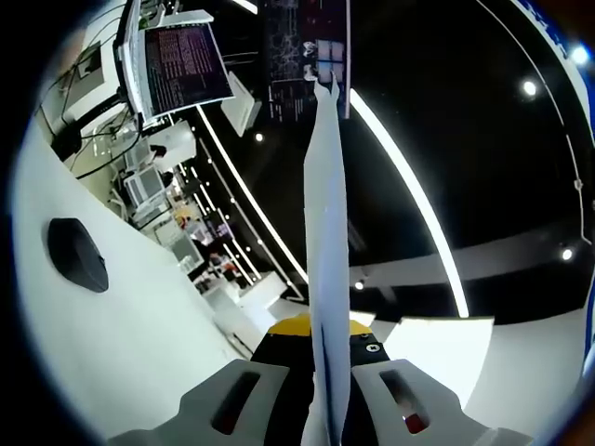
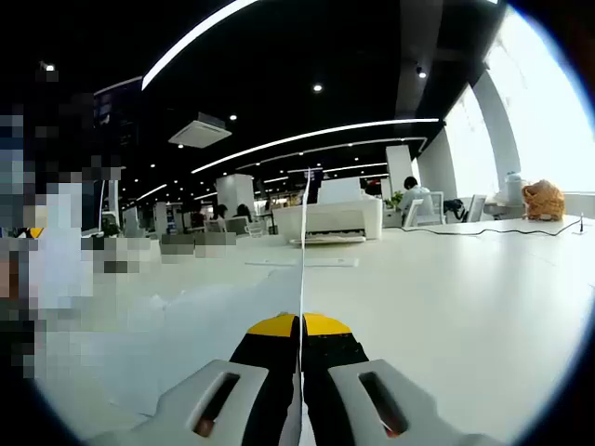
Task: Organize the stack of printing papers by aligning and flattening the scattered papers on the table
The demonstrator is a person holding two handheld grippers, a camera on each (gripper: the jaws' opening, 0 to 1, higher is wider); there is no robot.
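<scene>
White surface (image 2: pixel 483 307) in an open office; each tool, left tool (image 1: pixel 325 395) and right tool (image 2: pixel 299 390), is clamped on the paper stack (image 1: pixel 327 279), held edge-on above it. Thin, limp sheets probably slide and sag, so edge grips near the corners suit.

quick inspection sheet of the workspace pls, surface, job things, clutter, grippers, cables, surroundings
surface: white table, mostly bare.
job's things: paper sheets seen edge-on, rising between the jaws in both views.
clutter: dark oval object on the white surface; orange plush toy at the far table edge.
grippers: left gripper and right gripper both shut on the paper.
cables: black cable across the far table.
surroundings: monitor, white printer, seated person, ceiling light strips.
</scene>
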